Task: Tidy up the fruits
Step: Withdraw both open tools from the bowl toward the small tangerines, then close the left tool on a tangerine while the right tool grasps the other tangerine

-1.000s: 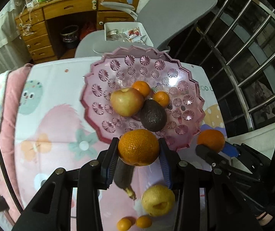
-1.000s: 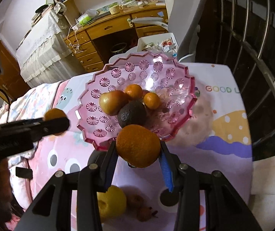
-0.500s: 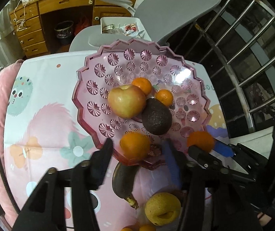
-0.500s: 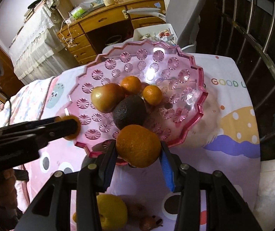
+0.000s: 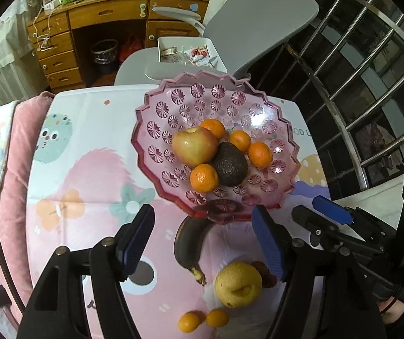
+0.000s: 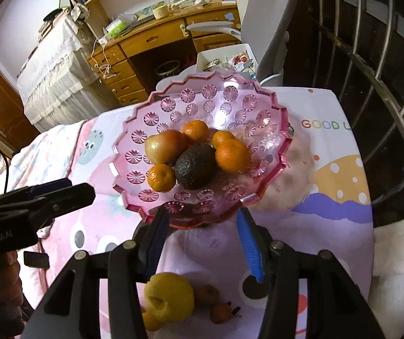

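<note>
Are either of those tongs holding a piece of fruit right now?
No. The left tongs and right tongs are both open and empty, near the pink scalloped plastic fruit bowl.

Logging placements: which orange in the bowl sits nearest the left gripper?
The orange at the pink bowl's near edge, touching apple and avocado. The other three lie behind those.

An apple, avocado and oranges lie in the bowl.
</note>
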Tool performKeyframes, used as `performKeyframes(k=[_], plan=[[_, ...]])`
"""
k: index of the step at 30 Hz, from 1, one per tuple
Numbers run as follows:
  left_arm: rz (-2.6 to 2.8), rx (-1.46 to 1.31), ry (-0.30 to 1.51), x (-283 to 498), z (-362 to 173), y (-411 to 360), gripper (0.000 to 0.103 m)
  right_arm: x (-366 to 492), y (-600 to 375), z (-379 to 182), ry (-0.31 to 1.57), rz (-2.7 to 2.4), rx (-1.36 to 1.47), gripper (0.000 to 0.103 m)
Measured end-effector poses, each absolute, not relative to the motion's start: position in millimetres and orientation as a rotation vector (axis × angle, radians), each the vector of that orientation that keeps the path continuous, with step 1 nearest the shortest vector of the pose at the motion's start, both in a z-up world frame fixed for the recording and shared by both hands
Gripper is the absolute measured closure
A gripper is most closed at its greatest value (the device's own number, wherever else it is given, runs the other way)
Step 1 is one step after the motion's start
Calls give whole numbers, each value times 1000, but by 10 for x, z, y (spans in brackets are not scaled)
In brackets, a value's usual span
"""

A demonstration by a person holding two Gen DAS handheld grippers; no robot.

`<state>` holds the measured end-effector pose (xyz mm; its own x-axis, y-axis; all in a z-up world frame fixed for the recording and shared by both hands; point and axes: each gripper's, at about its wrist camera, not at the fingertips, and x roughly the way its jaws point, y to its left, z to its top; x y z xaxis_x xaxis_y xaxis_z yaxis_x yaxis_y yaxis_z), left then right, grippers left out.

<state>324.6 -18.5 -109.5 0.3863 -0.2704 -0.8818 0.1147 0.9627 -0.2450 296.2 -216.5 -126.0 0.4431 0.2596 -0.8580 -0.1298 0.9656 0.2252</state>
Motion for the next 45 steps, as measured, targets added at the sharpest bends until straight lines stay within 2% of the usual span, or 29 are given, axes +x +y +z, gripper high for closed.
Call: performKeyframes(k=[8, 12, 24, 33, 45], plan=[[-231, -156, 1132, 2807, -908, -197, 31, 2631, -2387, -1073, 1071, 242, 205, 52], [-212, -146, 1137, 2553, -883, -213, 29, 2446, -2491, -1067, 1079, 248, 234, 48], [-155, -169, 1135, 1876, -921, -201, 26, 1810, -2609, -1176, 1112, 296, 224, 46], [-133, -144, 1203, 1650, -1220, -184, 26, 1404, -2420, -1322, 1064, 413, 98, 46], [-254, 53, 1282, 1663, -1649, -111, 26, 1078, -1986, -1508, 972, 515, -135, 46]])
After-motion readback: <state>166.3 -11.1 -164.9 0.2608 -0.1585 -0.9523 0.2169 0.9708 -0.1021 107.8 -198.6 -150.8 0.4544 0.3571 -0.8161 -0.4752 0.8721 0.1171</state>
